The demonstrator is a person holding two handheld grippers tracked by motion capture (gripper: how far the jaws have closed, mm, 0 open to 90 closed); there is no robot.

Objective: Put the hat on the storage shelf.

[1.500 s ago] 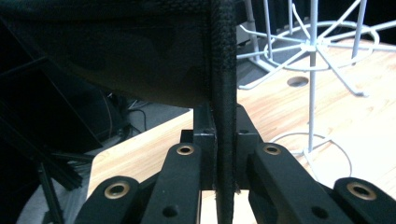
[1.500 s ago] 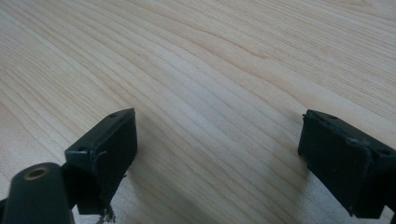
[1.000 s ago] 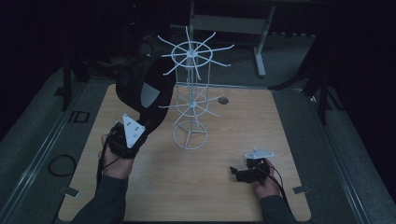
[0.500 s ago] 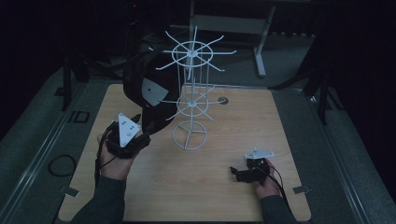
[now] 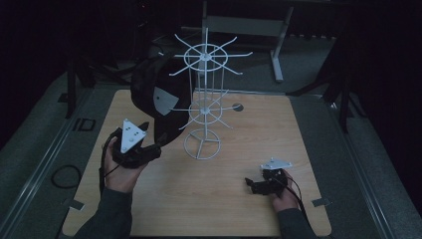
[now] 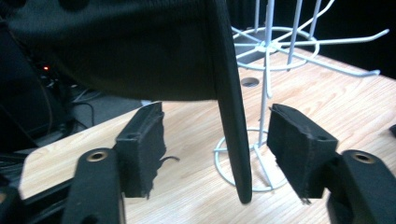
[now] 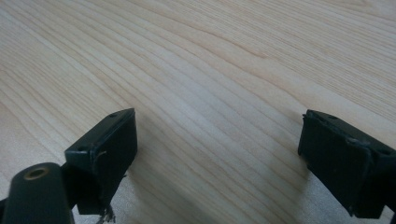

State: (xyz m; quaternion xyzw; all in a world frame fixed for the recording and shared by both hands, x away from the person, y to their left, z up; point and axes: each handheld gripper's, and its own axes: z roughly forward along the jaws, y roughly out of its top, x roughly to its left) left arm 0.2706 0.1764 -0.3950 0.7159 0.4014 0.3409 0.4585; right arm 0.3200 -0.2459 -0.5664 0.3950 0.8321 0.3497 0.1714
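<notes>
A black cap (image 5: 149, 89) with a white tag hangs at the left side of a white wire rack (image 5: 203, 107), apparently on one of its arms. My left gripper (image 5: 151, 147) sits just below and left of it. In the left gripper view the cap's brim (image 6: 232, 121) hangs down between the pads (image 6: 145, 140) of the left gripper (image 6: 219, 137), touching neither. Its jaws have just been opening and it is open. My right gripper (image 5: 255, 185) rests low on the table at the front right, open over bare wood (image 7: 219, 154).
The rack stands on a ring base (image 5: 201, 145) in the middle of the wooden table (image 5: 298, 134). A small dark hole (image 5: 238, 107) lies behind it. Thin arms stick out from the rack's two tiers. Dark floor and a metal stand surround the table.
The cap has settled a little against the rack and the rack's arms have turned slightly. The left gripper has barely shifted. The right gripper has kept still.
</notes>
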